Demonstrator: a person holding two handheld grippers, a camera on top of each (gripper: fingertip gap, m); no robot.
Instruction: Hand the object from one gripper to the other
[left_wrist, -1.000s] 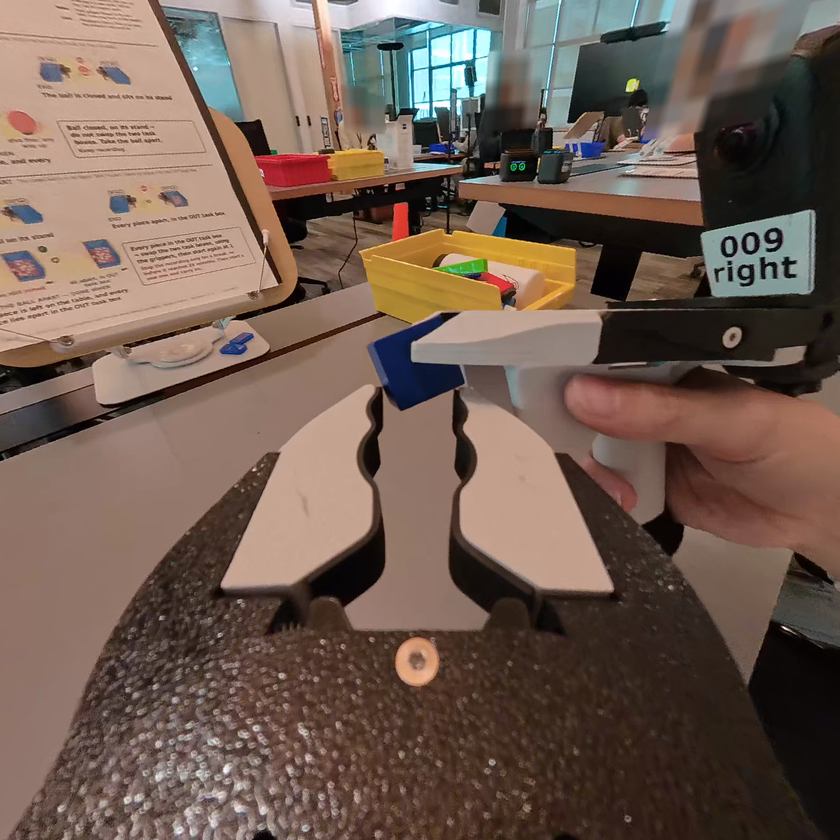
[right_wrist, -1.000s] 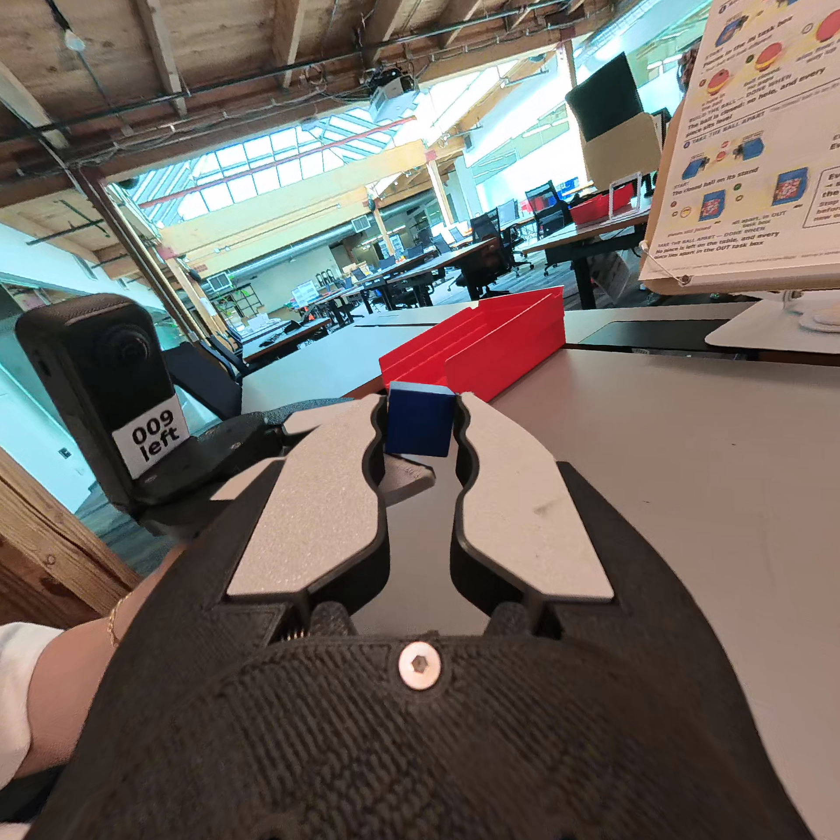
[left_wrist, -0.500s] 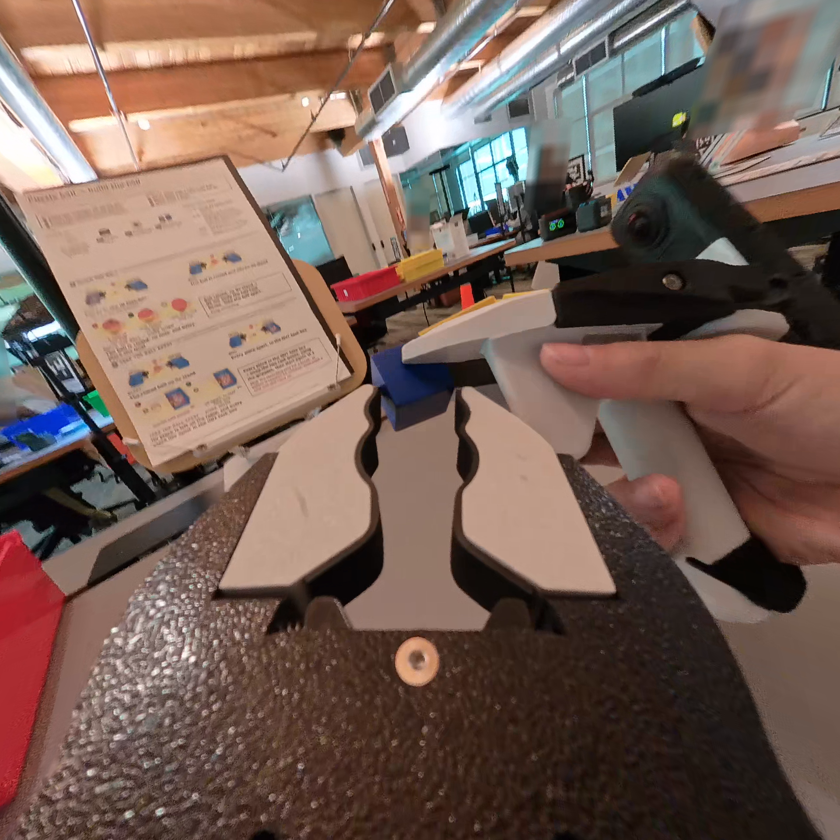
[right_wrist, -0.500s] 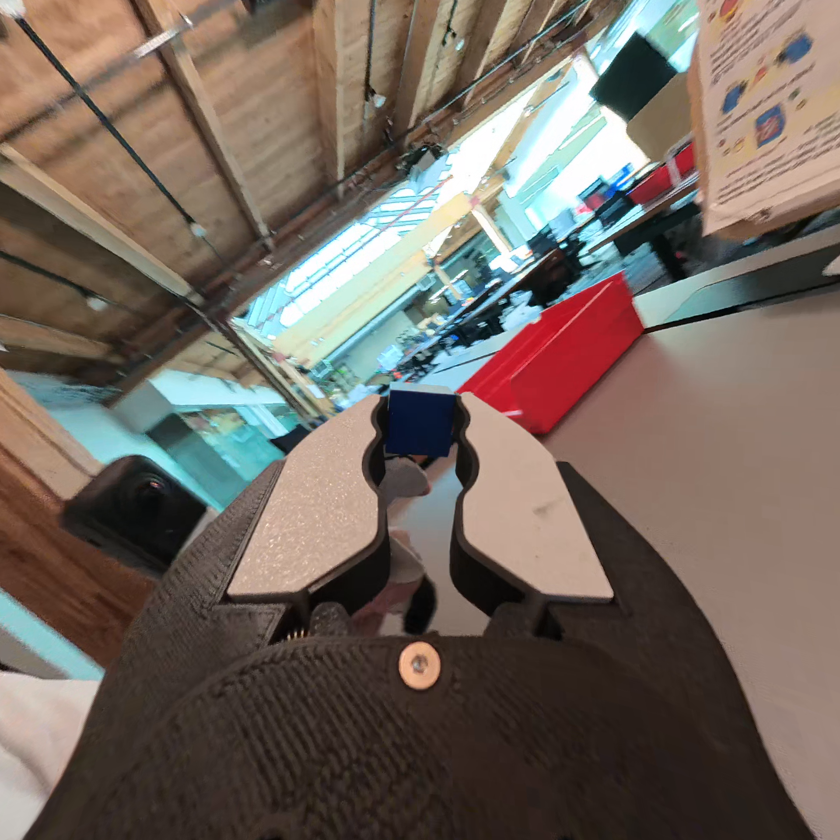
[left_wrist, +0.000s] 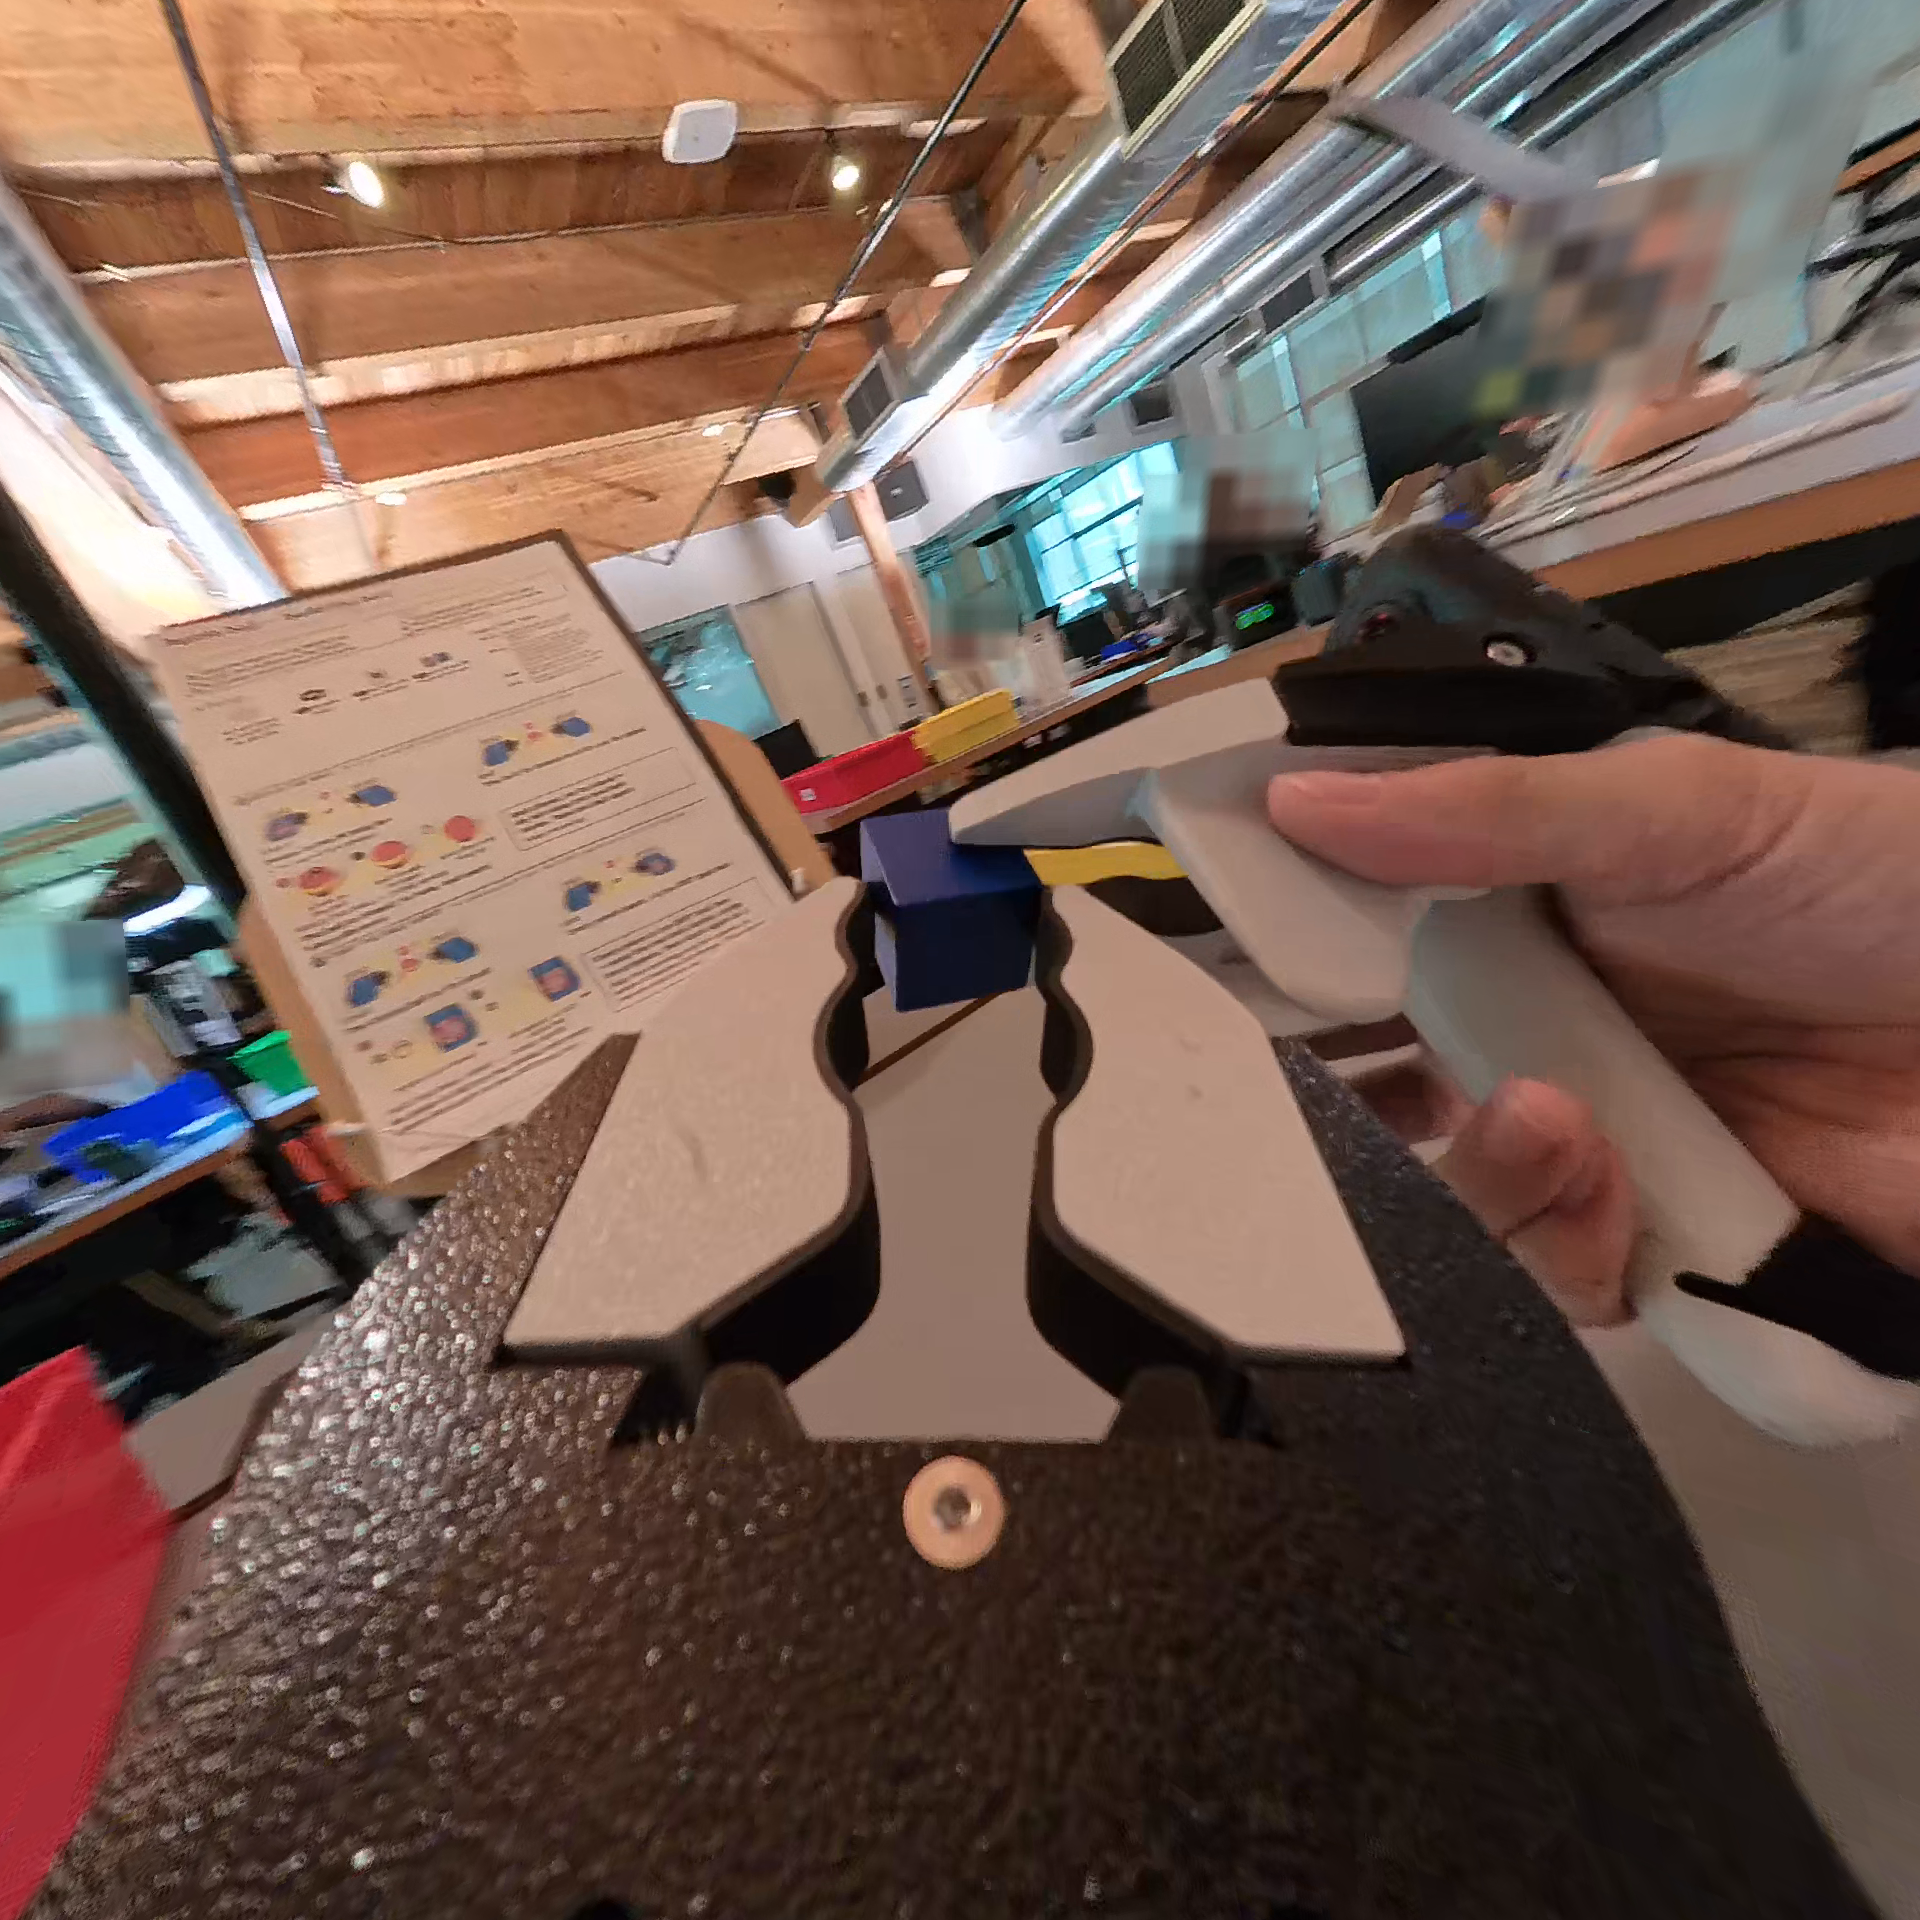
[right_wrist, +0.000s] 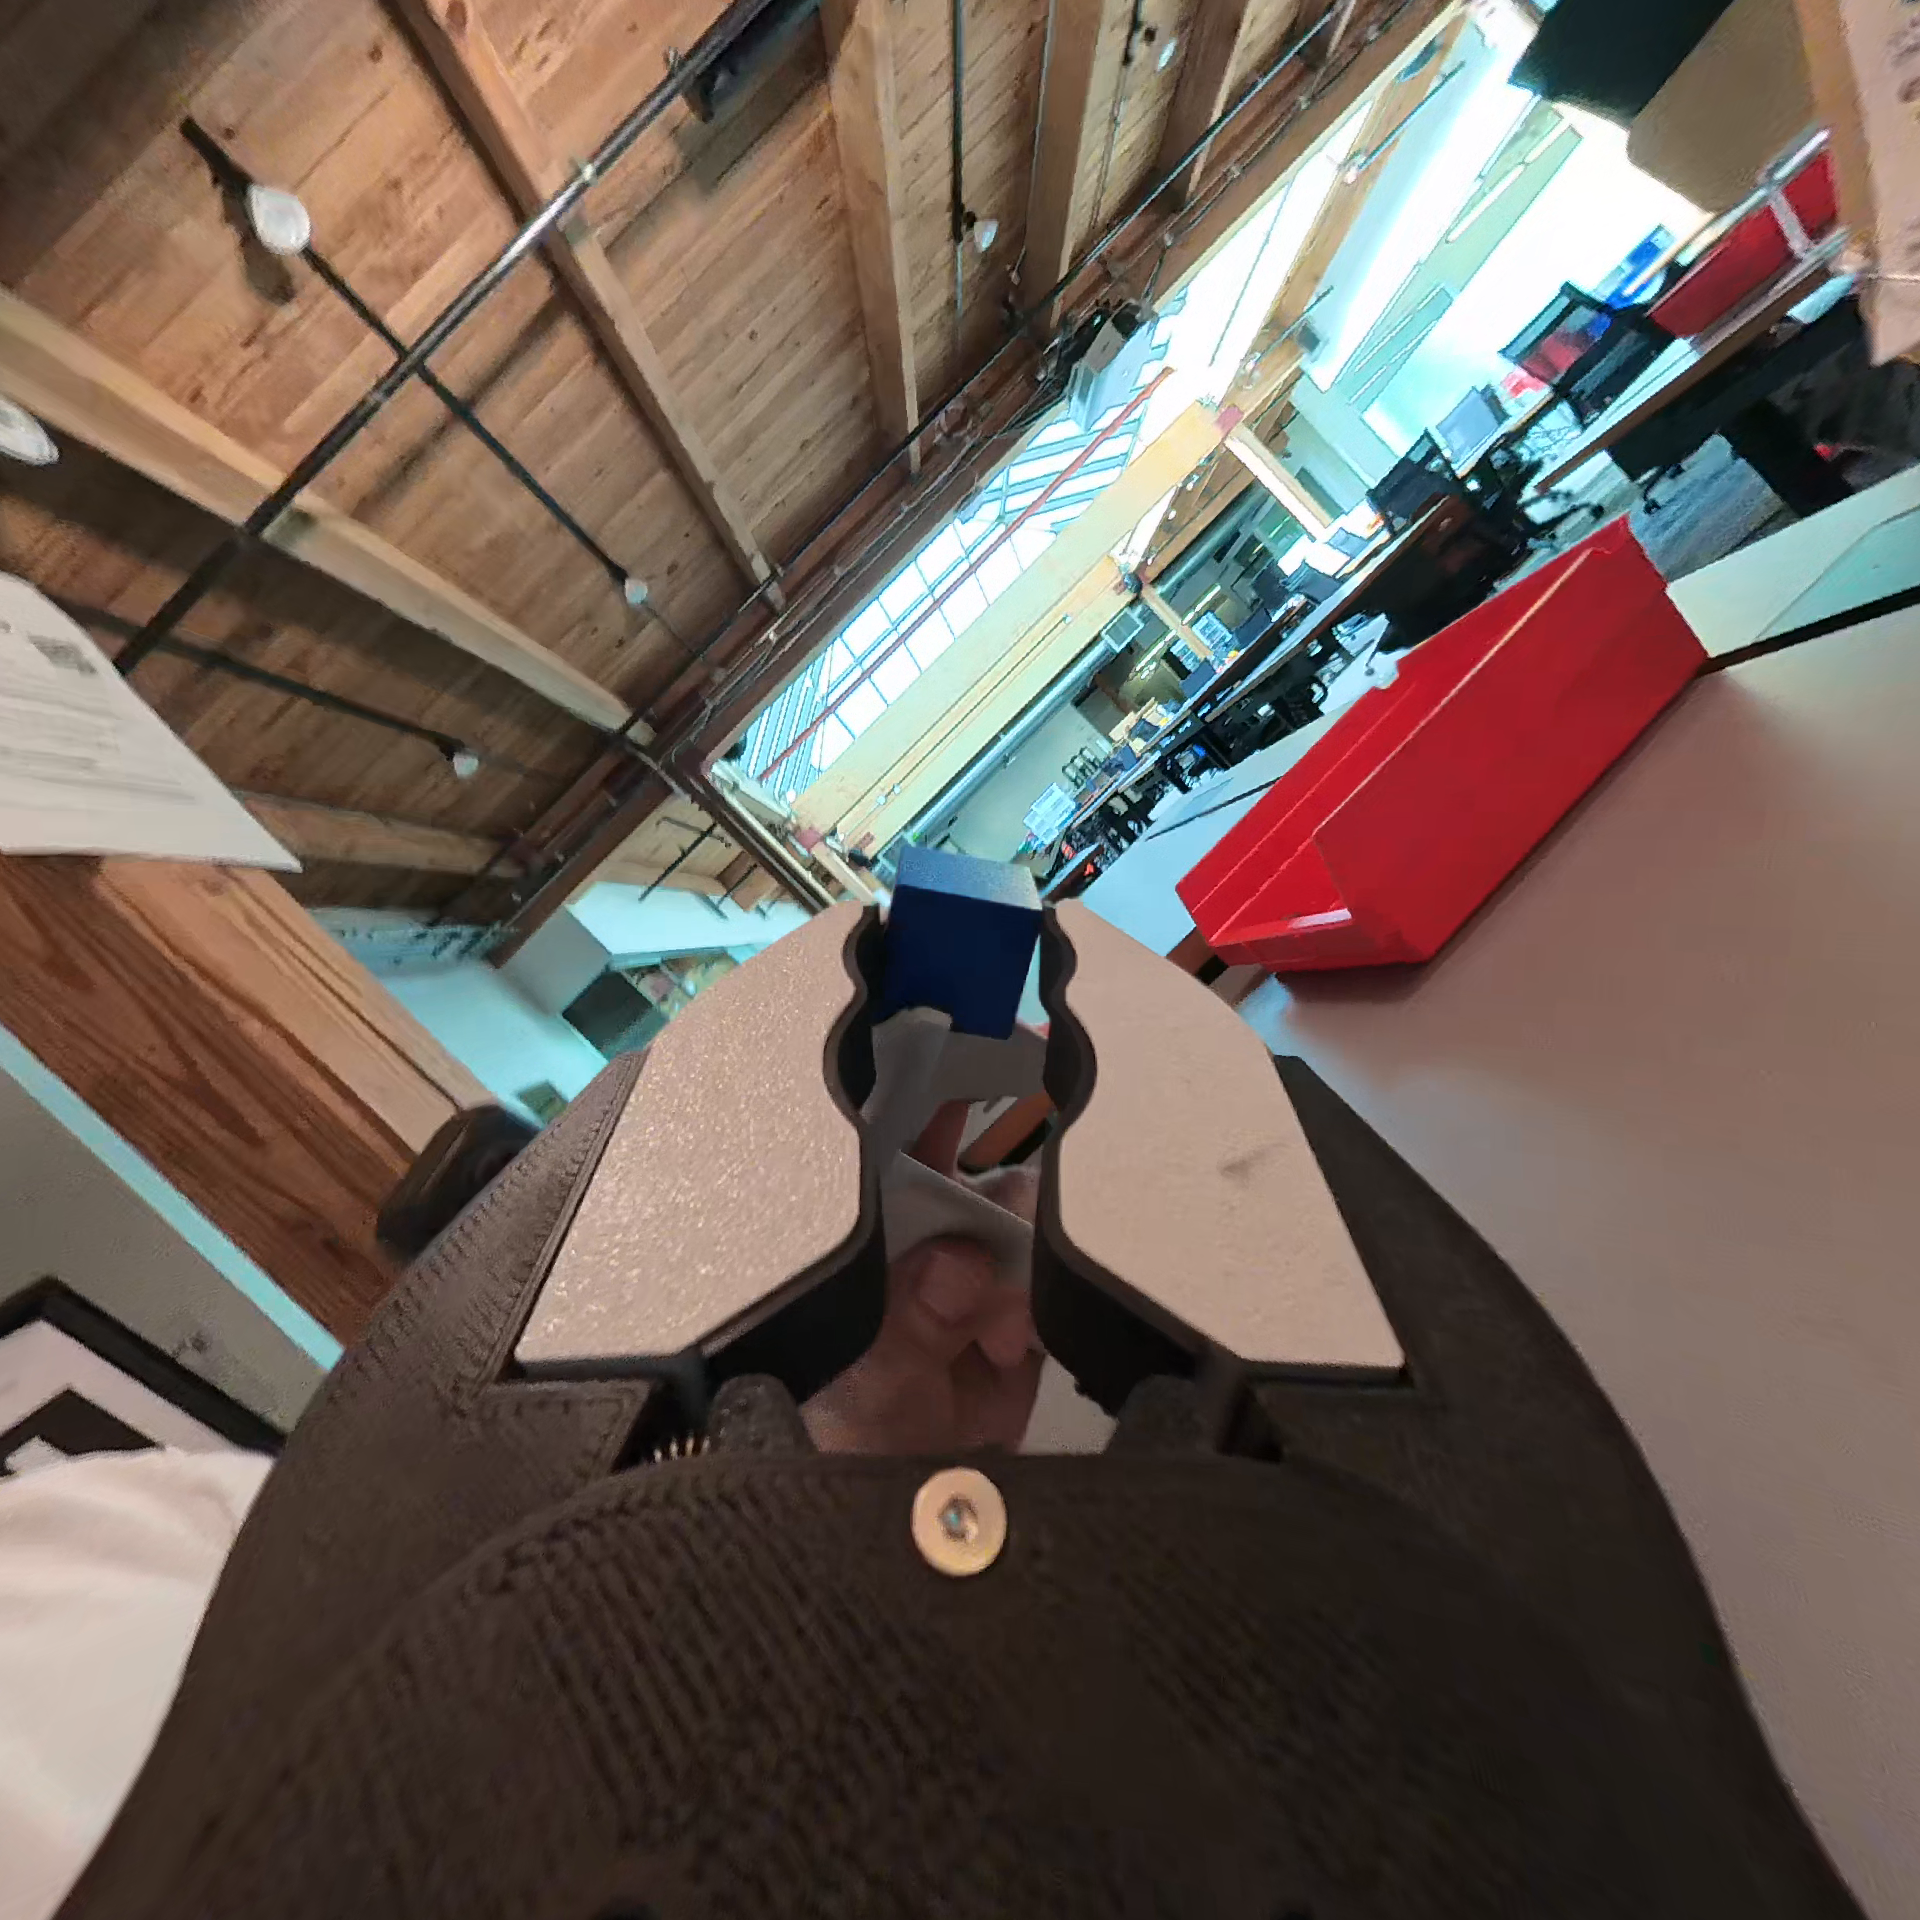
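Blue block (right_wrist: 961, 940) clamped in right gripper (right_wrist: 958, 961), left gripper (left_wrist: 948, 940) flanking it, contact unclear.

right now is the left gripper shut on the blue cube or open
Cannot tell. The blue cube sits between the left gripper fingertips, contact unclear; the right gripper clamps it.

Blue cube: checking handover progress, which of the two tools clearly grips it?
The right tool: its fingers clamp the blue cube by its sides. The left tool only brackets it; contact unclear.

One blue block (left_wrist: 951, 940), two grippers, left (left_wrist: 948, 925) and right (right_wrist: 956, 940), one red bin (right_wrist: 1455, 810) at right, one instruction board (left_wrist: 468, 831) at left, one hand (left_wrist: 1704, 966).
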